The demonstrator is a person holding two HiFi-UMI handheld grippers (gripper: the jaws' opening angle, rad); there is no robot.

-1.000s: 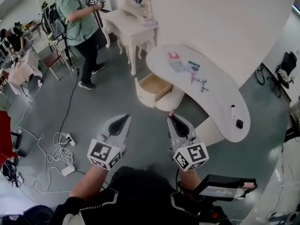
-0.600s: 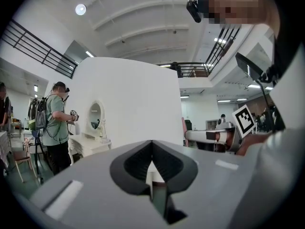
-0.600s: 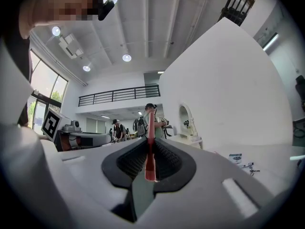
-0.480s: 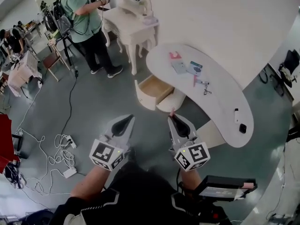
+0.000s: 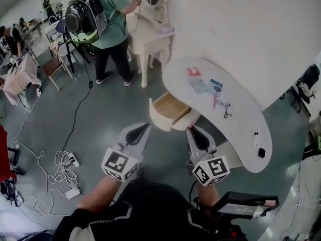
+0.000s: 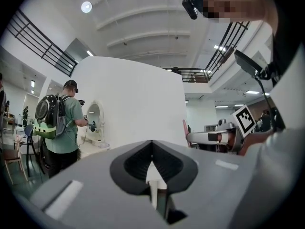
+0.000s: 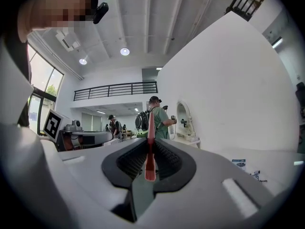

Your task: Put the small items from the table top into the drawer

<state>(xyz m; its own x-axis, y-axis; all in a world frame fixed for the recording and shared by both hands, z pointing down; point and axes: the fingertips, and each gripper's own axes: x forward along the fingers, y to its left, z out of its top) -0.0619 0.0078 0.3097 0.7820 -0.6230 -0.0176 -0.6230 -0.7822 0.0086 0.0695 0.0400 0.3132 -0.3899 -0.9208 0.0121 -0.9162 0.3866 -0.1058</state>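
My right gripper [image 5: 191, 129] [image 7: 150, 142] is shut on a thin red stick [image 7: 150, 149] that stands up between its pads. Beside it my left gripper [image 5: 147, 126] [image 6: 152, 146] is shut with nothing in it. I hold both in the air, short of the open wooden drawer [image 5: 171, 109] of the white curved table [image 5: 244, 132]. On the table top lie a pink item [image 5: 193, 72], a grey booklet [image 5: 200, 87], a blue card [image 5: 216, 85], a red pen [image 5: 215, 101], a small wiry thing [image 5: 226, 110], a white piece [image 5: 256, 139] and a black piece [image 5: 261, 152].
A person in a green shirt with a backpack [image 5: 106, 15] stands at a white dressing table [image 5: 151, 35] behind the drawer. Cables and a power strip [image 5: 65, 170] lie on the floor at the left. A white curved wall [image 5: 241, 29] backs the table.
The view has come closer to the table and drawer. The person with the backpack has stepped right, up to the dressing table. Both grippers keep their grip and place.
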